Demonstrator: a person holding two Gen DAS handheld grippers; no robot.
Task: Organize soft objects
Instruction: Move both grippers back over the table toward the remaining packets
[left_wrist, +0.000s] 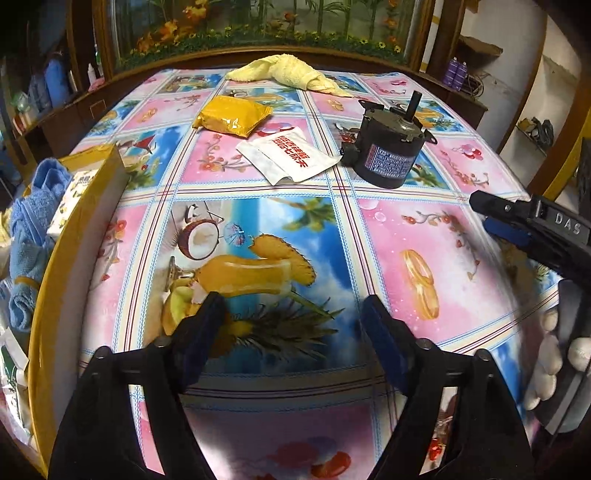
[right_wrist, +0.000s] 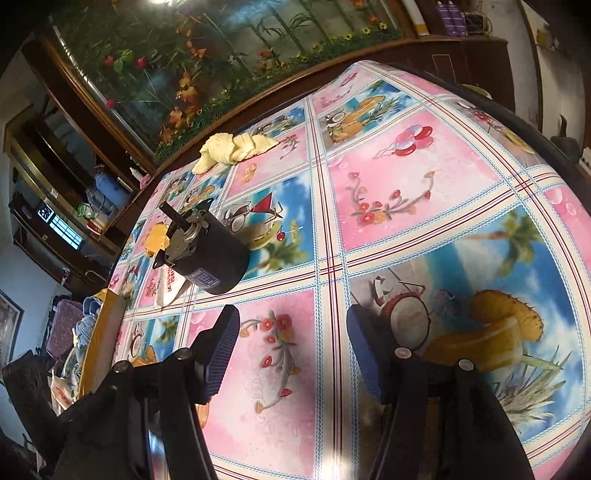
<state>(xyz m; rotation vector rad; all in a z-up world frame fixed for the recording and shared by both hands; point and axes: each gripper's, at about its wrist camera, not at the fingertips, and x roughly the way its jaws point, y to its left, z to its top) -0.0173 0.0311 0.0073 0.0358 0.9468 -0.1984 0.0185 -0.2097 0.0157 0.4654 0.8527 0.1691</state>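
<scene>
Left claw (left_wrist: 291, 314), right claw (right_wrist: 291, 354): both released, empty, above patterned oilcloth surface (left_wrist: 406, 258). Hazard: heavy black cylindrical motor (left_wrist: 388, 147) touching white red-lettered soft sachet (left_wrist: 288, 157); dragging sachet could topple motor.

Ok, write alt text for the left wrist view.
The open, empty left gripper hovers over a colourful fruit-print tablecloth. Ahead lie a white sachet, a yellow packet, a yellow towel and a black motor; a yellow box with a blue towel sits left.

Home: patterned tablecloth (left_wrist: 280, 229), wooden cabinets (right_wrist: 476, 55)
</scene>
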